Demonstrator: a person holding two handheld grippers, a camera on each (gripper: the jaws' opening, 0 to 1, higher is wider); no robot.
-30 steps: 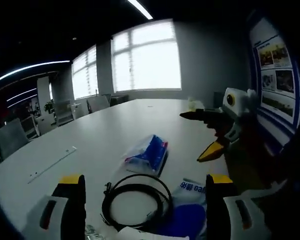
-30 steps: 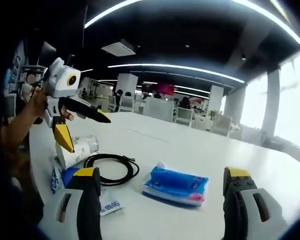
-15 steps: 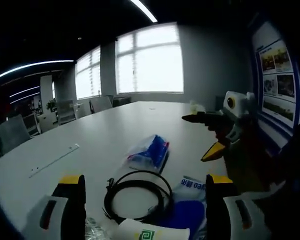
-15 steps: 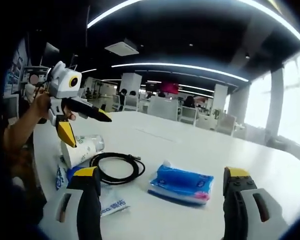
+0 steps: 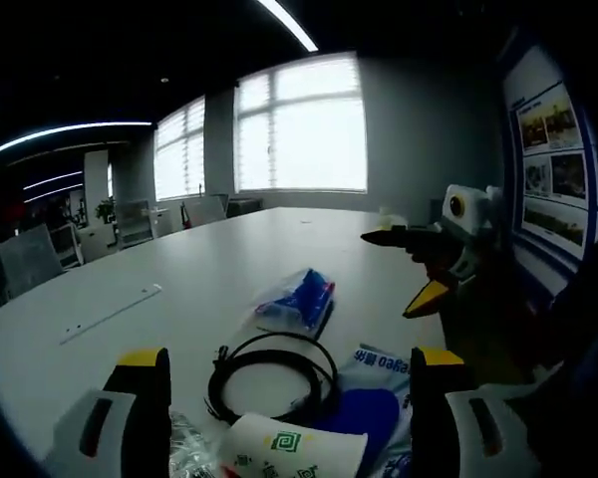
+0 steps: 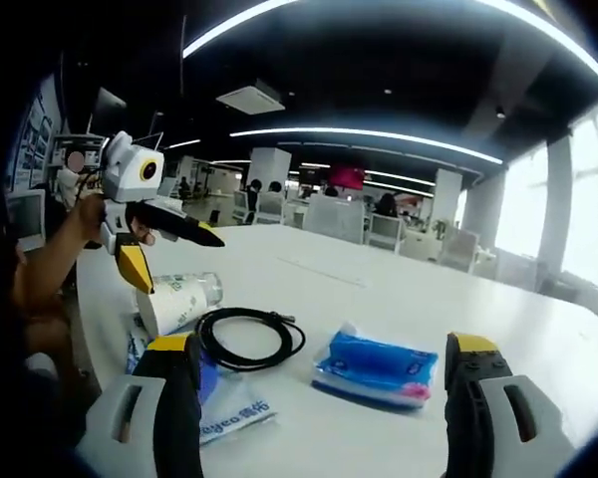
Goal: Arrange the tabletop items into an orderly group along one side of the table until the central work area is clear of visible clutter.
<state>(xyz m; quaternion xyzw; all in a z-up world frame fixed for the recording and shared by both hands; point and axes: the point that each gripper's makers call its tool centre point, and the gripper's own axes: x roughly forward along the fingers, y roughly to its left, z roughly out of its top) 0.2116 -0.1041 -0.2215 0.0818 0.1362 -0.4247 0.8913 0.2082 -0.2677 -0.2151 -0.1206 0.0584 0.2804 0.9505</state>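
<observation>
Clutter sits bunched at the near edge of the white desk [image 6: 399, 289], and we read it across the right gripper view from left to right. Farthest left, our left claw [image 6: 164, 244] hangs above the desk, its jaws spread with nothing between them, held by a hand [image 6: 95, 214]. Under its yellow tip lies a paper cup [image 6: 179, 299] on its side, its long axis running left to right in this view, mouth toward the right. Just beside it rests a coiled black cable [image 6: 249, 339], and below the cup a white-and-blue wipe packet [image 6: 224, 408] lies flat, partly behind our right claw's near jaw. Further right, apart from the coil, lies a blue tissue pack [image 6: 379, 366], long axis roughly across the view.

Our right claw [image 6: 324, 418] is open and empty, and the tissue pack lies straight ahead between its jaws, so we judge the right hand the nearer one for that pack. The left claw is nearer the cup.

In the left gripper view the order flips: the cup [image 5: 289, 453] lies lowest between the open left claw [image 5: 289, 418] jaws, the cable [image 5: 269, 383] just past it, the wipe packet [image 5: 374, 398] to the right, and the tissue pack [image 5: 297, 302] furthest out toward the centre. The right claw [image 5: 419, 264] shows open at the right.
</observation>
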